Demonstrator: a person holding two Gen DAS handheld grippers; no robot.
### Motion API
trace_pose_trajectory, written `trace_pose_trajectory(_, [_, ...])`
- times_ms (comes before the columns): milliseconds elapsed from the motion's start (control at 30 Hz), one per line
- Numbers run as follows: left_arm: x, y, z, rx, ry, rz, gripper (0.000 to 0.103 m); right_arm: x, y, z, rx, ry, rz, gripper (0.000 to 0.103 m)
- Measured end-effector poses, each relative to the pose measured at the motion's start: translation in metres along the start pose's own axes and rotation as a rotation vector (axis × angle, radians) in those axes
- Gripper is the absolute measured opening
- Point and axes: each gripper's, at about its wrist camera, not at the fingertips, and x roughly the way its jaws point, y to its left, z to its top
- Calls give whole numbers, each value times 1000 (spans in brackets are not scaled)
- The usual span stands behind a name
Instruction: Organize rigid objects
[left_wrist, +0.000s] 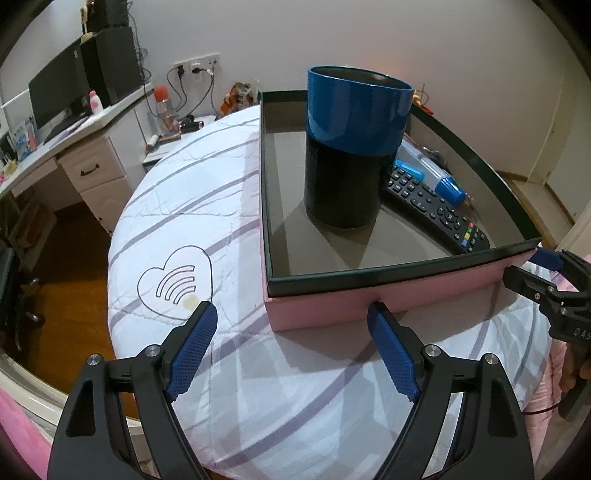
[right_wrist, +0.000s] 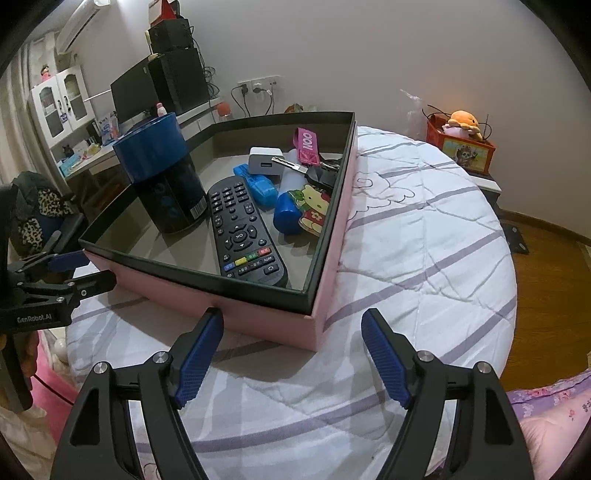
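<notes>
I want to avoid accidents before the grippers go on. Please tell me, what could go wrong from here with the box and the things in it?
1. The tall blue-and-black canister stands upright in the pink box; a nudge or tilt may topple it onto the remote.
2. The box rests on soft bedding, so pushing one side could tip it.
3. Both the left gripper and right gripper are open near the box's front wall and may bump it.

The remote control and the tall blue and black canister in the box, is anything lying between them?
No. In the right wrist view the remote control lies right beside the canister, with only bare box floor between.
</notes>
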Motion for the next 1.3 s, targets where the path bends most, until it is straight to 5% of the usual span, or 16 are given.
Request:
trace_pose_trajectory(733, [-2,-13,-7,14,7,6,91,-13,6,-2,26,21,-57,79])
trace_pose_trajectory(1300, [-77,-9,-1,-37,-187,15,102,-60,38,21,4,-99,-66,81])
